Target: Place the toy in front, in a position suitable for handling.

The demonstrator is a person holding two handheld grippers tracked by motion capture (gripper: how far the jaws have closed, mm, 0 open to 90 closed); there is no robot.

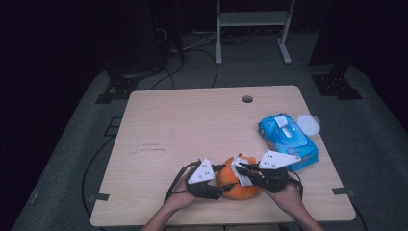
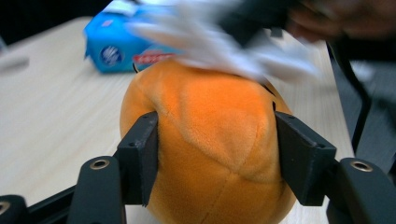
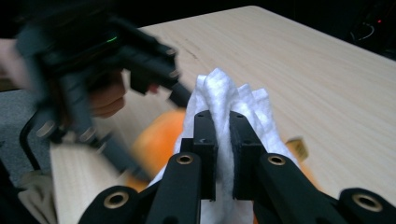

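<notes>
Your left gripper squeezes the soft orange plush toy at the table's near edge.
Your right gripper pinches a light white wipe on top; hold the squashy toy by its sides.

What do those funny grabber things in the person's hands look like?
Each hand-held gripper, left and right, is black with two blocky flat jaws, round metal rivets on the arms, a grey three-cornered plate with dark dots on top, and a black cable looping away. The forearms show no sleeves.
</notes>
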